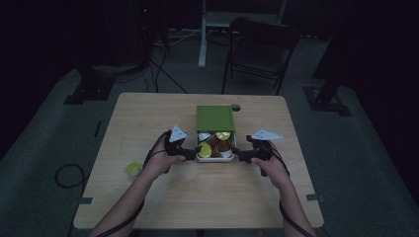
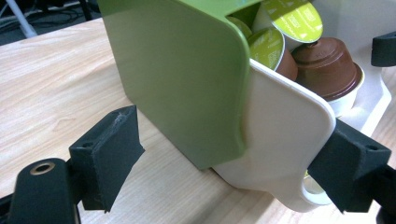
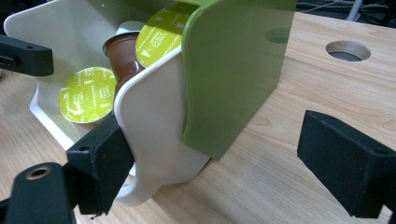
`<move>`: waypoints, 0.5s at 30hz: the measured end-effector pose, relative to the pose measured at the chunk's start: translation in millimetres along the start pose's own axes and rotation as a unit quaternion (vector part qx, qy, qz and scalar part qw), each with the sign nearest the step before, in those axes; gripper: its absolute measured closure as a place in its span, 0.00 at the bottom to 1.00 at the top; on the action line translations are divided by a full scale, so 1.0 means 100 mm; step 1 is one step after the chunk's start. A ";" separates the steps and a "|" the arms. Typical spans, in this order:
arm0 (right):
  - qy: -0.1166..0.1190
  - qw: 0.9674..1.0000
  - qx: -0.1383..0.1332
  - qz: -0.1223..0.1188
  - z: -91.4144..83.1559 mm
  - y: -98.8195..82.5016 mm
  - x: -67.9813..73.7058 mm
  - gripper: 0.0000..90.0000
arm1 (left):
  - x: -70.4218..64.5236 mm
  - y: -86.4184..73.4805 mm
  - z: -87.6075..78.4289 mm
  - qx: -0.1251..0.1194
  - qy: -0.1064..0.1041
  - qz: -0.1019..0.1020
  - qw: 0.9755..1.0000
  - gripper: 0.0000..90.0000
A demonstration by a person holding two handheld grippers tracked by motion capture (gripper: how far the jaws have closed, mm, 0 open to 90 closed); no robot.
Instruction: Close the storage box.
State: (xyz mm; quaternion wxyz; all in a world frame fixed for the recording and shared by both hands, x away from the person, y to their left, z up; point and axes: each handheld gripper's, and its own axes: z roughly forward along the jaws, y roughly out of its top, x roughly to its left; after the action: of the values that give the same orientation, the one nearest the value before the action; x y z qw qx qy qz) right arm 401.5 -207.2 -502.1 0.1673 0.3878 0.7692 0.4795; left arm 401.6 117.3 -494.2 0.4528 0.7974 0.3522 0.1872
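Black jaws of left gripper [image 2: 224, 163] nearest lens: spread wide, straddling white drawer [image 2: 285, 140] and green sleeve [image 2: 182, 79] corner; one pad touching drawer front, other clear. Right gripper [image 3: 219, 163] likewise spread, one pad against drawer's opposite corner, nothing pinched. Drawer mid-table [image 1: 148, 197], half pulled out, full of coffee capsules [image 2: 327, 67]. Risk: uneven pull skews drawer, jams in sleeve, tips capsules; sleeve unanchored, may slide along.

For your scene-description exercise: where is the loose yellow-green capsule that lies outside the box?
In the high view the loose capsule lies on the table near its left edge, just left of the person's left wrist.
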 end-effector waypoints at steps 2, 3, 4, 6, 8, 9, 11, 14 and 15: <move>-0.001 1.000 0.000 -0.001 0.01 0.01 -0.01 0.14 | 0.00 0.01 0.01 -0.001 0.002 0.004 1.000 0.18; -0.002 1.000 0.001 -0.002 0.01 0.01 -0.01 0.14 | 0.00 0.01 0.01 -0.001 0.003 0.004 1.000 0.18; -0.004 1.000 0.001 -0.003 0.01 0.02 -0.01 0.14 | 0.00 0.02 0.01 -0.002 0.004 0.005 1.000 0.18; -0.007 1.000 0.001 -0.004 0.02 0.03 -0.01 0.14 | 0.01 0.02 0.02 -0.001 0.006 0.006 1.000 0.18; -0.007 1.000 0.001 -0.002 0.03 0.03 -0.02 0.14 | 0.02 0.03 0.04 -0.001 0.006 0.002 1.000 0.18; -0.009 1.000 0.000 0.000 0.04 0.03 -0.02 0.14 | 0.03 0.03 0.04 -0.002 0.006 0.002 1.000 0.18; -0.009 1.000 -0.001 0.003 0.04 0.03 -0.03 0.14 | 0.04 0.03 0.05 -0.001 0.005 -0.001 1.000 0.18; -0.011 1.000 -0.002 0.005 0.06 0.04 -0.04 0.14 | 0.06 0.04 0.07 -0.001 0.008 0.000 1.000 0.18; -0.012 1.000 -0.003 0.006 0.07 0.04 -0.04 0.14 | 0.06 0.04 0.07 -0.001 0.008 0.000 1.000 0.18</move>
State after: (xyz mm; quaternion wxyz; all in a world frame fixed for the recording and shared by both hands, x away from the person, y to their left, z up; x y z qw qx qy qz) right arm 410.0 -205.0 -502.2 0.1747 0.3974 0.7636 0.4780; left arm 411.5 116.3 -493.9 0.4503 0.7955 0.3560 0.1939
